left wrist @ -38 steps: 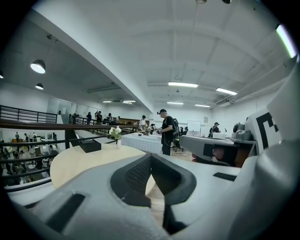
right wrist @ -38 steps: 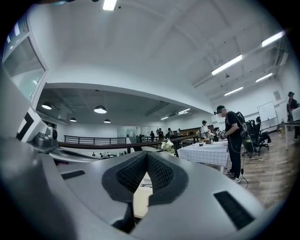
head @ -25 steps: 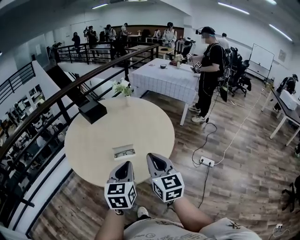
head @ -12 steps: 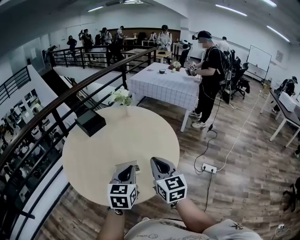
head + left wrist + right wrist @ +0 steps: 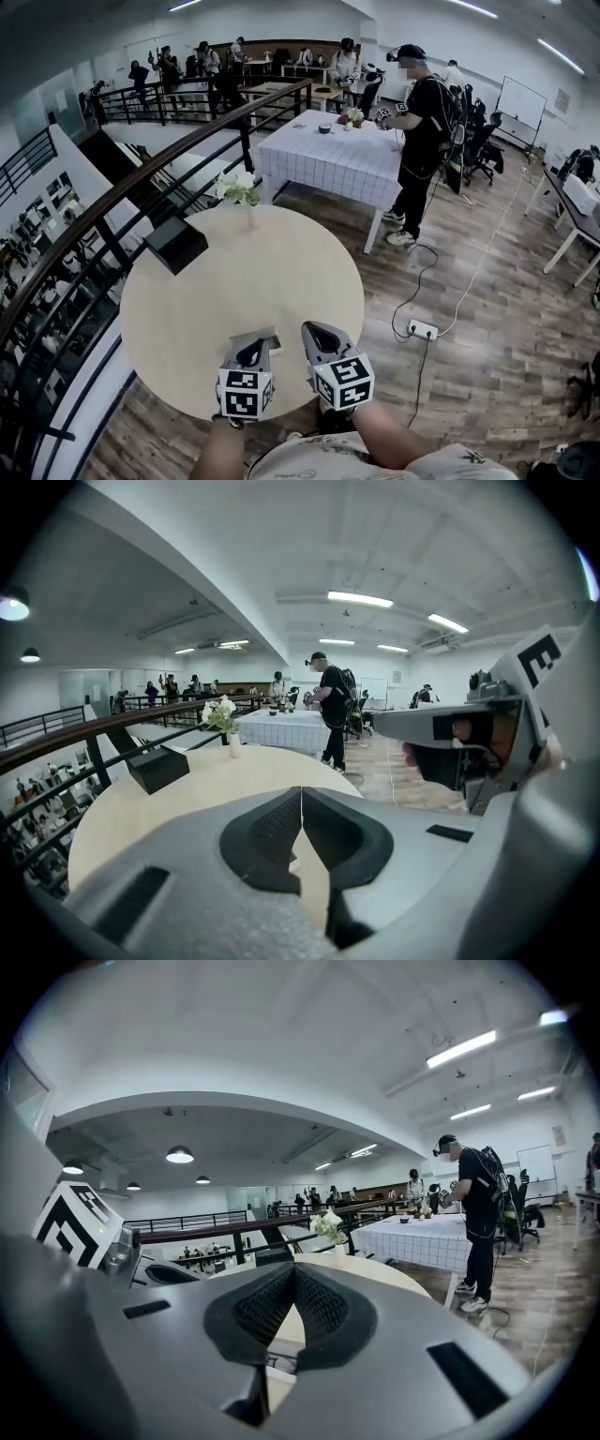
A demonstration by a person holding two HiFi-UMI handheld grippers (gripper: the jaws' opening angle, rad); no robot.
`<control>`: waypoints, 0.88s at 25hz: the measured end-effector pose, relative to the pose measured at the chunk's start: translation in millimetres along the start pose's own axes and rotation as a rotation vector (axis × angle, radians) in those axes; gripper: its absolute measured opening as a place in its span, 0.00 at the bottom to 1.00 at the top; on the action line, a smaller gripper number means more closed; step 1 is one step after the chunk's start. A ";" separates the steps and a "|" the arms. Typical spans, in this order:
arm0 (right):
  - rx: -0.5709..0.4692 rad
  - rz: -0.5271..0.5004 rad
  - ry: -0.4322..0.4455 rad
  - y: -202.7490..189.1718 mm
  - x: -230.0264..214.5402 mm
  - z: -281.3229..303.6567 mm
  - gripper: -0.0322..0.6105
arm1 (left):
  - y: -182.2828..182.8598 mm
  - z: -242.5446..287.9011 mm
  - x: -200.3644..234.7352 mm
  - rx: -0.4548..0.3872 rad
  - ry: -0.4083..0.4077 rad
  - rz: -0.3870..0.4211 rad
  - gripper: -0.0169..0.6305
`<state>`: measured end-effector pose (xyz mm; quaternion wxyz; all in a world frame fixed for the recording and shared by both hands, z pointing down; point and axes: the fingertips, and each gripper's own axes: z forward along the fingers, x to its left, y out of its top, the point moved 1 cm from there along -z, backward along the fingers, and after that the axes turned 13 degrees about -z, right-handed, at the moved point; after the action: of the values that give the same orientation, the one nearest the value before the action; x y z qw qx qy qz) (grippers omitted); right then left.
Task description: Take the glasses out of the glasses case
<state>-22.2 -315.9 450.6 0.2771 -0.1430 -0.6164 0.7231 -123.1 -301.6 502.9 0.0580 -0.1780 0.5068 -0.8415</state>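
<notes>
The glasses case (image 5: 266, 334) lies at the near edge of the round table (image 5: 234, 281), just beyond the tips of the left gripper (image 5: 251, 349) and mostly hidden by it. The dark glasses (image 5: 277, 1361) are seen only through the gap below the right gripper (image 5: 323, 337) tips. Both pairs of jaws are pressed together at the tips, and nothing is held.

The glasses are judged light, thin and fragile, with slippery lenses. The bridge or a side arm is the recommended hold. The light case is likely to slide unless steadied.

A black box (image 5: 175, 245) and a flower vase (image 5: 238, 190) stand at the far edge, well apart. Nothing obstructs the approach.
</notes>
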 end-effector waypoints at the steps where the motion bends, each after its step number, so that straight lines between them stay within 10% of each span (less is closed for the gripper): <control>1: 0.005 0.000 0.006 -2.5 -3.0 5.9 0.07 | -1.0 7.0 2.7 0.010 0.005 0.016 0.05; 12: 0.071 -0.019 0.146 -26.1 -11.5 61.5 0.07 | -30.8 66.2 22.8 0.178 0.066 0.298 0.05; 22: 0.172 0.034 0.242 -64.5 -19.1 91.4 0.07 | -62.8 104.6 58.0 0.319 0.111 0.378 0.09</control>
<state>-42.5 -395.6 528.9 0.3483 -0.2152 -0.5116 0.7554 -134.4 -374.6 616.0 0.2138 -0.0222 0.3944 -0.8935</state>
